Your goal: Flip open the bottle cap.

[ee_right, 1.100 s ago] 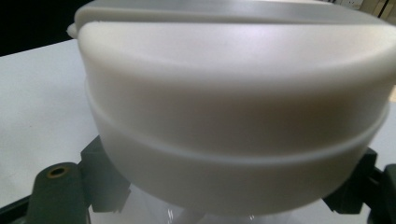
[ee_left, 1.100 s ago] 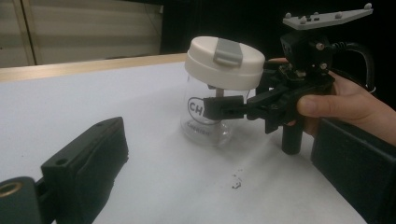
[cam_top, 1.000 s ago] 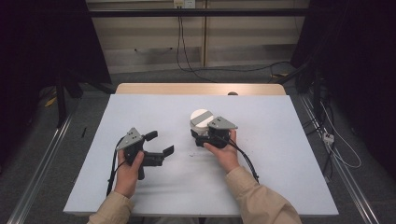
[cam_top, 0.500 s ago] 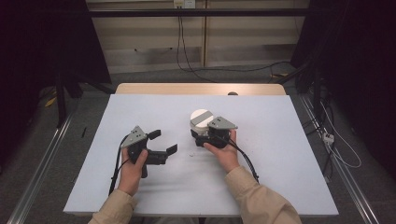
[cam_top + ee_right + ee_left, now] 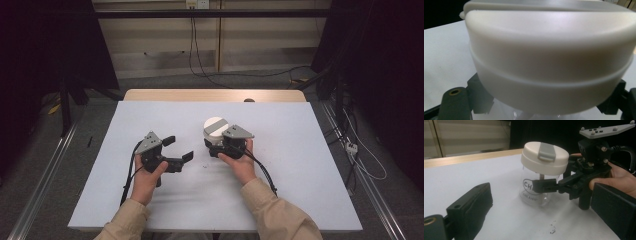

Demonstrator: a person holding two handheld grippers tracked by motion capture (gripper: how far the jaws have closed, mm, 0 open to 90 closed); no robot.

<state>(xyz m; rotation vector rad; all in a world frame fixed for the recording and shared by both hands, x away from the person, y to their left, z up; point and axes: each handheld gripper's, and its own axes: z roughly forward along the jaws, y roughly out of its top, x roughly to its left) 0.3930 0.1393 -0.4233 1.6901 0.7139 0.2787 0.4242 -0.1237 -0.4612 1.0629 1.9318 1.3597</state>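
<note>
Clear glass jar point(image 5: 537, 187) mid-frame w/ dark logo, fat white lid point(image 5: 545, 157), grey tab. Right gripper point(image 5: 216, 145) clamps its body; left gripper point(image 5: 179, 148) spread wide, empty.

A clear glass jar point(image 5: 536, 191) with a white lid point(image 5: 215, 125) and grey flap point(image 5: 547, 151) stands tilted near the middle of the white table point(image 5: 300, 175).

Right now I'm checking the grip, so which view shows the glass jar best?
The left gripper view: the jar stands whole there, with its clear body, white lid and the right gripper clamped on the glass. The right gripper view has the lid very close up. The high view gives the lid top, small.
</note>
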